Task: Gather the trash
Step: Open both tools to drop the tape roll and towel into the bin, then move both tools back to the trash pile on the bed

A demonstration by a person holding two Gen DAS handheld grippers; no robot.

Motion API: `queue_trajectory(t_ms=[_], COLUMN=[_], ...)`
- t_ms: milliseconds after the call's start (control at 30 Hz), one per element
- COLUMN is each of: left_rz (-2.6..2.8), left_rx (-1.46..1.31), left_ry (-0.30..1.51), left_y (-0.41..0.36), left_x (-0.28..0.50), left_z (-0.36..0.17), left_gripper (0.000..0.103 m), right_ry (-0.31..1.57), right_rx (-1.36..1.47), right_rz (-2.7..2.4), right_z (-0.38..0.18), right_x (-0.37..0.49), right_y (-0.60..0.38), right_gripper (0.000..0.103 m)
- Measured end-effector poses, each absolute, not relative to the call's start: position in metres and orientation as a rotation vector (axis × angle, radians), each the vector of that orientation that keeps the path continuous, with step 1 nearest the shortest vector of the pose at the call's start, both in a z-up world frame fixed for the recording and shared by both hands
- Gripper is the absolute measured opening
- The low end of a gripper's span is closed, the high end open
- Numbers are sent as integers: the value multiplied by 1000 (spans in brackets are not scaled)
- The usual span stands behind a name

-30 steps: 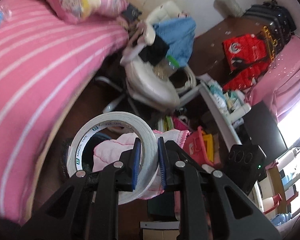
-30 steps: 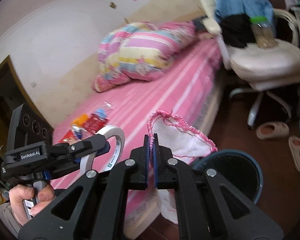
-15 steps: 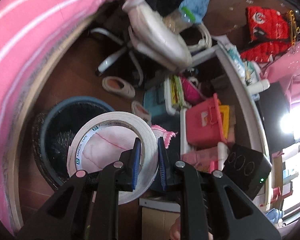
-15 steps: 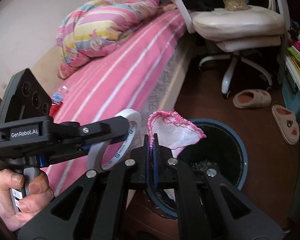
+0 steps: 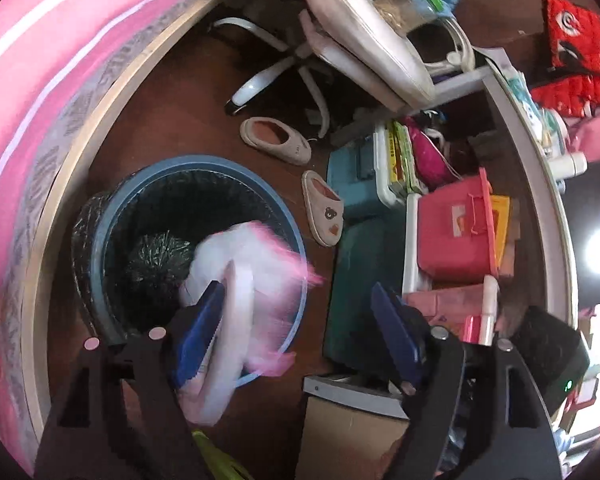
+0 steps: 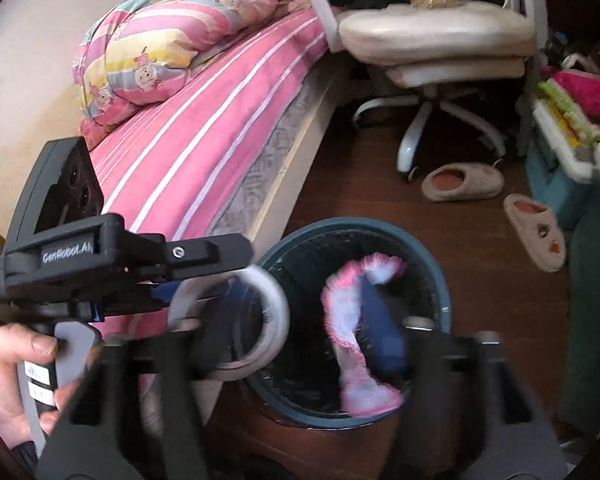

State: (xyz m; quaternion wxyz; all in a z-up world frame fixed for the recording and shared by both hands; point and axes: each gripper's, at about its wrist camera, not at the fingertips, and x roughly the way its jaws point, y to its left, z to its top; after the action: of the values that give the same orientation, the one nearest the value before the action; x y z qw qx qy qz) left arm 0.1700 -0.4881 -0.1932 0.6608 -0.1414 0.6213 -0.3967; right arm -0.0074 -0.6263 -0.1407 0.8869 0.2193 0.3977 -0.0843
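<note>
Both my claws hang over the blue waste bin (image 5: 100, 216), which stands on the wooden floor just beside the bed (image 6: 204, 132). My left gripper (image 5: 296, 336) is spread wide, and the roll of white tape (image 5: 236, 320) only leans against its left finger, blurred, over the bin's mouth. My right gripper (image 6: 300, 344) looks wide open too, though blur smears its fingers; the pink-edged white cloth (image 6: 356, 320) hangs loose along its right finger above the bin's black liner, no longer pinched as far as I can judge. The cloth is soft and light, so I expect it to drape and cling to a pad instead of dropping cleanly; a fold near its middle is the place to pinch. The tape is a stiff, light ring, best taken across its wall, one finger through the hole. Two slippers (image 6: 464, 182) lie on the floor beyond the bin, near the white office chair (image 6: 440, 44).
</note>
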Motion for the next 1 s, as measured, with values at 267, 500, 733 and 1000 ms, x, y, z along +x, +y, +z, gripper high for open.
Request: queue_trajectory(t_ms=[267,500,733,1000], left_rz=[-859,-814,-746,-626], left_rx=[-375,-429,-525,-673], left_ry=[1349,1238,1017,780], left_y=[-459,-415,-343,-203], left_x=[172,160,143,117], left_z=[-172,-133,-74,-9], left_gripper=[79,80,82,88], right_ry=[734,572,433,382], right_rx=[341,207,186,99], right_rz=[-231,-248,-64,177], right_z=[-106,-57,-7,50], right_x=[-18,-29,-34,-13], right_y=[-609,-569,-516,-411], right_gripper=[94,98,98,98])
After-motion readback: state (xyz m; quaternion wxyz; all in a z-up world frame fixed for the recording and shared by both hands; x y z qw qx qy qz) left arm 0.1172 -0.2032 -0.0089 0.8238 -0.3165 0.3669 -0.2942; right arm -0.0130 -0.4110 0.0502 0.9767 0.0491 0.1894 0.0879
